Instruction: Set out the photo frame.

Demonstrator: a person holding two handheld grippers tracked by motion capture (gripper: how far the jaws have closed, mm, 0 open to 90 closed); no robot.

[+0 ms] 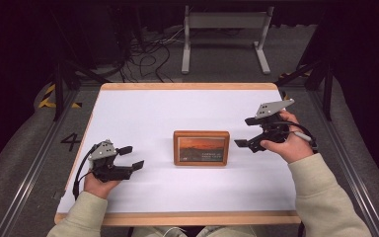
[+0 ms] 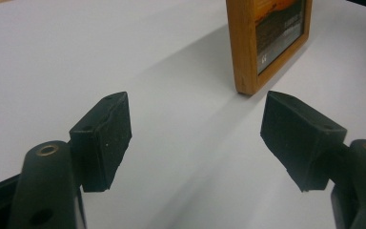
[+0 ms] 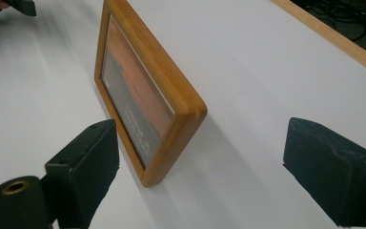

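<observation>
While both tools gape, frame (image 1: 201, 147) stands unclasped.

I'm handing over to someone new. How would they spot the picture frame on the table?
Look at the white table with the wood edge. Near its middle, between the left tool and right tool, lies the picture frame: a wooden rectangle holding an orange sunset picture.

Lab or recording studio setting indicated. White table (image 1: 143, 106) with wooden edging set on grey carpeted floor (image 1: 19, 148). Metal floor rails (image 1: 34, 163) laid along both sides; black-yellow hazard tape (image 1: 49, 96) and number 4 (image 1: 71, 141) marked on floor. Loose cables (image 1: 145, 57) and grey metal stand (image 1: 224, 37) seen behind, against dark curtained background.
</observation>
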